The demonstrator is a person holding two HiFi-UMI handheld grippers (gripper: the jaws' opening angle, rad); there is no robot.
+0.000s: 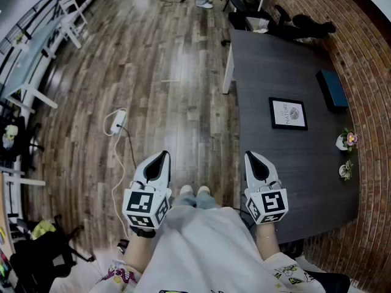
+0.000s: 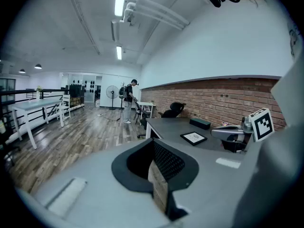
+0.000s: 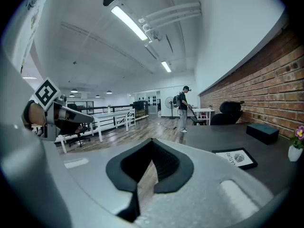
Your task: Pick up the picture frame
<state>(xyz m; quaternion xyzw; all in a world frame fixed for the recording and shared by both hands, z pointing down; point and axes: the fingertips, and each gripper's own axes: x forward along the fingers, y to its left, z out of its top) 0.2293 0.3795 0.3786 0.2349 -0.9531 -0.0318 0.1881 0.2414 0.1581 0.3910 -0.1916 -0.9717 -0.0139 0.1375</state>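
Left claw (image 1: 162, 157): clenched, jaws pressed together with nothing between them, held over the wooden floor (image 1: 165, 72) ahead of the person's knees. Right claw (image 1: 250, 157): clenched likewise and empty, its tip at the near left edge of the dark grey worktop (image 1: 275, 170). Picture frame (image 1: 288, 113): black border, white print, lying flat on the worktop, ahead and right of the right claw, well apart from both claws. Teal box (image 1: 332, 90): on the worktop beyond the frame, near the brick wall (image 1: 366, 54). Pink-flowered pot (image 1: 348, 140) and second small pot (image 1: 346, 170): along the wall-side edge, right of the frame. White power strip (image 1: 119, 119): on the floor, left.
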